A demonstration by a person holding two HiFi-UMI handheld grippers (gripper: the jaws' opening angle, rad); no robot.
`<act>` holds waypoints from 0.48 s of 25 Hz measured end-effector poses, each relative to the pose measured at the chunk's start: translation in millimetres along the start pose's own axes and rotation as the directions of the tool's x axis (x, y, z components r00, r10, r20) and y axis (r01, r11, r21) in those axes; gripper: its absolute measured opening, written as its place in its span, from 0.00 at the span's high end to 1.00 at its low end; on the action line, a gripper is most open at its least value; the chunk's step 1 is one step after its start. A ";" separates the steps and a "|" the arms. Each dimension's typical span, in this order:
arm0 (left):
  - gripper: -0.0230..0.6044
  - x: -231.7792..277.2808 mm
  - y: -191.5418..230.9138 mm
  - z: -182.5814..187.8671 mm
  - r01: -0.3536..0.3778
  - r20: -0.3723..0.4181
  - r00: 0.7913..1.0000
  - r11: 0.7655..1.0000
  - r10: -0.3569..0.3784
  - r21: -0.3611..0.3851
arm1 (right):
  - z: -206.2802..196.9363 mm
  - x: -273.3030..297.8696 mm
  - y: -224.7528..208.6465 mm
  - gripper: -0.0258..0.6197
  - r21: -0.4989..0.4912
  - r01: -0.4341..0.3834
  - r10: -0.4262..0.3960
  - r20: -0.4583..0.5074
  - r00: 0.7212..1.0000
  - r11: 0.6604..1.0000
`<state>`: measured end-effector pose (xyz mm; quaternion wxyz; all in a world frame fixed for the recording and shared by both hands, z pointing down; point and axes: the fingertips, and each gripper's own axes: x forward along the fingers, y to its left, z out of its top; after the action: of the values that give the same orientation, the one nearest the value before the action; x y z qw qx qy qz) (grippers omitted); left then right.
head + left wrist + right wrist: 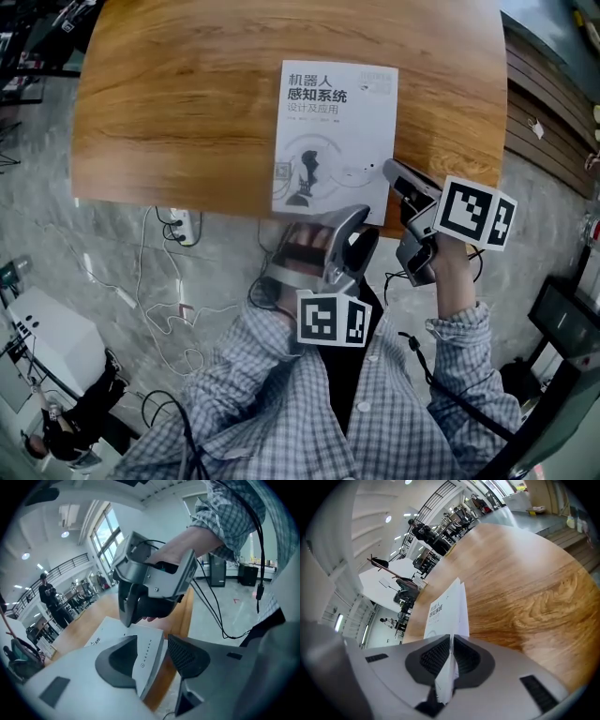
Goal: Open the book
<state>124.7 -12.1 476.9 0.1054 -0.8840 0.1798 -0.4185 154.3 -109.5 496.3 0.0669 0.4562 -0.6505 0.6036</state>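
A white book (333, 131) with a printed cover lies closed on the wooden table (187, 94), its near end over the table's front edge. My right gripper (391, 172) is shut on the book's near right corner; in the right gripper view the page edges (449, 667) are pinched between its pads (436, 656). My left gripper (364, 225) hangs just in front of the book's near edge, jaws open. In the left gripper view the book's corner (147, 656) lies between the spread jaws, the right pad (185, 656) apart from it, and the right gripper (150, 581) sits just beyond.
The table's front edge runs below the book. Under it, a power strip (183, 225) and loose cables (155, 300) lie on the marbled floor. A white machine (47, 347) stands at the lower left, wooden steps (553, 122) at the right. People (49, 597) stand far off.
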 end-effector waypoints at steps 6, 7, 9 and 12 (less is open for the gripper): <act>0.68 18.7 3.5 2.4 -0.048 -0.005 0.999 0.998 0.048 0.034 | 0.1 -0.8 1.0 0.91 0.016 -0.003 0.002 0.009 1.000 1.000; 0.68 20.6 3.0 1.9 -0.052 -0.005 0.999 0.998 0.052 0.044 | 0.1 -0.9 1.3 0.91 0.018 -0.003 0.003 0.010 1.000 1.000; 0.68 21.7 3.3 2.3 -0.060 0.012 0.998 0.997 0.059 0.058 | 0.1 -0.6 0.9 0.91 0.015 0.000 0.000 0.013 1.000 1.000; 0.75 15.3 7.0 5.8 -0.067 0.077 0.995 0.998 0.065 0.021 | 0.3 0.4 -1.0 0.91 -0.007 0.004 -0.004 0.016 1.000 1.000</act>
<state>136.6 -24.5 481.6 0.1362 -0.8916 0.1998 -0.3828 154.9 -109.9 497.2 0.0642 0.4621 -0.6522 0.5975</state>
